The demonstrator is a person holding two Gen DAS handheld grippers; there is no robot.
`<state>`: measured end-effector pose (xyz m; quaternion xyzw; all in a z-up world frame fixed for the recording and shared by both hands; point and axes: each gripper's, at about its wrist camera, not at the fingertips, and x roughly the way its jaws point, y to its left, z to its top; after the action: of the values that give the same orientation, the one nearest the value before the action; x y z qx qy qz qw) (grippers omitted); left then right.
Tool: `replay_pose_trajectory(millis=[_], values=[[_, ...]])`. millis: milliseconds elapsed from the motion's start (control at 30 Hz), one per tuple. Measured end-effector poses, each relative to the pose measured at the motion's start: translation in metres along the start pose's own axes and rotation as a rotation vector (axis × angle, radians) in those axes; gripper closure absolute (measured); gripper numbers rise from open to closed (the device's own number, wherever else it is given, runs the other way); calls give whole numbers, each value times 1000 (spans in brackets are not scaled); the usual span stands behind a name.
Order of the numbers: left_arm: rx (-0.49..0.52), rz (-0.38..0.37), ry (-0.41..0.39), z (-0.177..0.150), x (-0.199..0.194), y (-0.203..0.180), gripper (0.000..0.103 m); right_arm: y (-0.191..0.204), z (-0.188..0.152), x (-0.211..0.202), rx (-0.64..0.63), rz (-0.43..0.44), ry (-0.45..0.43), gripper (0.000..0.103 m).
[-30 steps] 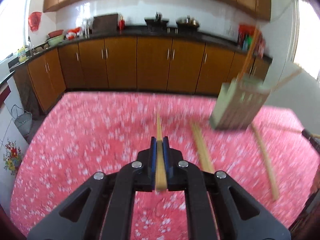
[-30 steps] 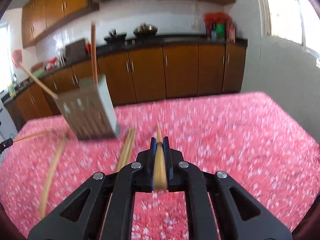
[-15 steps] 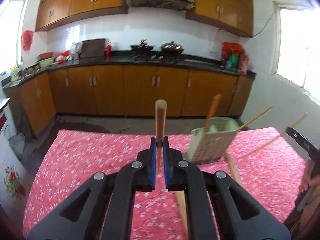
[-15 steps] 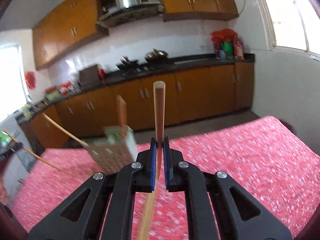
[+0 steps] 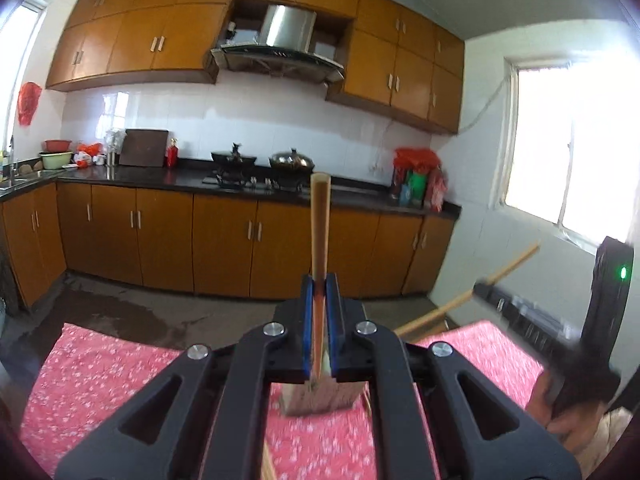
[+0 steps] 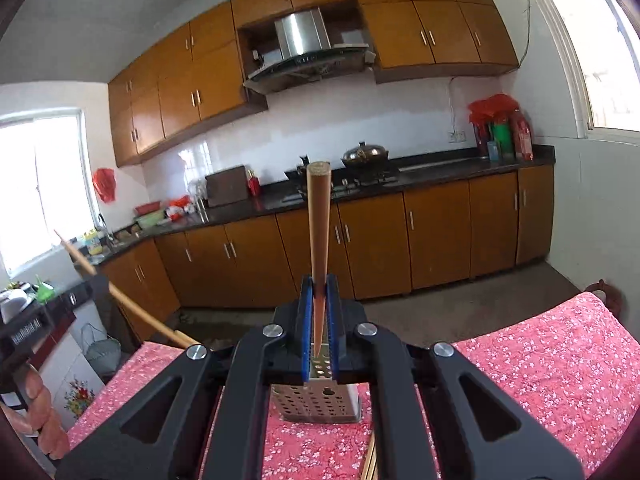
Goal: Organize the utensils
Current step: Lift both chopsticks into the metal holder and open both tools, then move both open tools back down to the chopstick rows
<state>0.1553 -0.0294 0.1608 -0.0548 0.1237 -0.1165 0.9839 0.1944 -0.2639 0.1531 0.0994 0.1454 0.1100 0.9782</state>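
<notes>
My left claw (image 5: 320, 280) clenches a wooden chopstick (image 5: 320, 224) upright. My right claw (image 6: 320, 280) grips its own chopstick (image 6: 319, 220); the perforated holder (image 6: 320, 400) sits just below on the tabletop (image 6: 540, 360).

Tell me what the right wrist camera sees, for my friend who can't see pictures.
The right gripper pinches a wooden chopstick pointing up, above a holed metal utensil holder on a red flowered tablecloth. Behind are brown kitchen cabinets.

- Orange-brown wooden wall cabinets (image 5: 160, 40) span the upper frame, with matching base cabinets (image 5: 160, 236) below a black countertop (image 5: 180, 178).
- A steel range hood (image 5: 288, 32) hangs top centre.
- White tiled wall (image 5: 280, 120) behind.
- Bright window (image 5: 568, 144) at right.
- Grey concrete floor (image 5: 132, 308).
- Red floral-clothed table (image 6: 552, 360) at the bottom.
</notes>
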Motion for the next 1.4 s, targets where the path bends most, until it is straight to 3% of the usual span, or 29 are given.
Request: replay_pose_trajectory(millis=[233, 467, 733, 867, 967, 1033, 1167, 1267, 1400], values=[[13, 56, -11, -20, 57, -7, 95, -3, -17, 41, 10, -44, 104, 96], [-33, 55, 84, -45, 90, 6, 93, -5, -27, 53, -13, -61, 138, 94], [-68, 63, 20, -32, 48, 25, 77, -8, -13, 18, -10, -74, 48, 89], [-70, 127, 19, -38, 16, 45, 71, -37, -22, -4, 39, -123, 41, 89], [-56, 199, 80, -67, 9, 66, 70, -63, -55, 7, 64, -179, 156, 89], [-37, 234, 153, -94, 14, 80, 70, -77, -93, 24, 66, -205, 282, 89], [-44, 253, 351, -155, 37, 102, 70, -84, -168, 49, 89, -155, 500, 89], [-88, 234, 445, -190, 44, 112, 70, -76, -206, 56, 96, -119, 580, 89], [-117, 194, 497, -215, 48, 112, 70, -66, -226, 59, 98, -102, 622, 89]])
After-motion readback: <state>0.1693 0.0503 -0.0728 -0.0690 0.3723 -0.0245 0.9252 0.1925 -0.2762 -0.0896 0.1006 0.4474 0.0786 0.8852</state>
